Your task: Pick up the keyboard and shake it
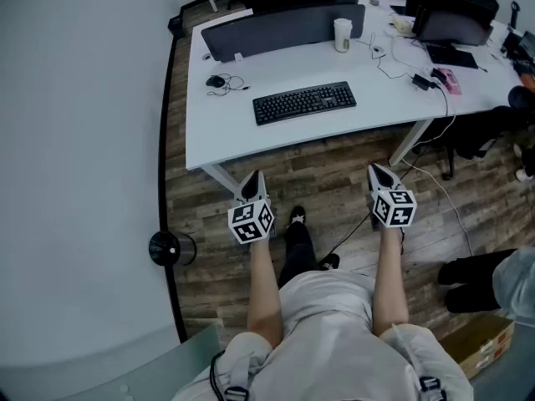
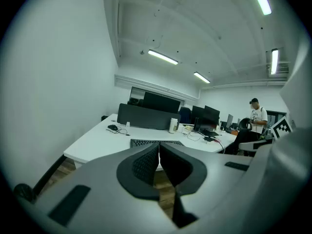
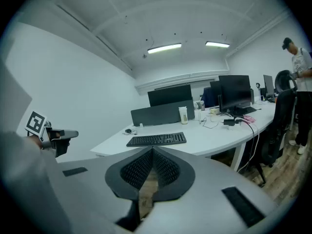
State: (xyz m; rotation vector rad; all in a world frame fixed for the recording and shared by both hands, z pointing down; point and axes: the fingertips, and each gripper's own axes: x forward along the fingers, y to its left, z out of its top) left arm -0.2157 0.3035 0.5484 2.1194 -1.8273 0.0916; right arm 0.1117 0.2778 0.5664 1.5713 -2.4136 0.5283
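**Three Views, One Desk**

The head view looks steeply down from above the person, with the desk [image 1: 226,124] in the frame's upper half. Both gripper views look almost level along their jaws from well short of it. All three share the keyboard [image 1: 304,102].

This is an open-plan office: a long white desk [image 1: 276,132] carries a black keyboard [image 1: 304,102], a mouse [image 1: 216,81], a cup [image 1: 343,34] and loose cables [image 1: 394,68], with a grey divider screen [image 1: 284,30] behind. Dark monitors [image 3: 234,92] stand further along, a black swivel chair [image 3: 278,116] stands nearby, and strip lights [image 3: 165,48] run along the ceiling [image 3: 185,13]
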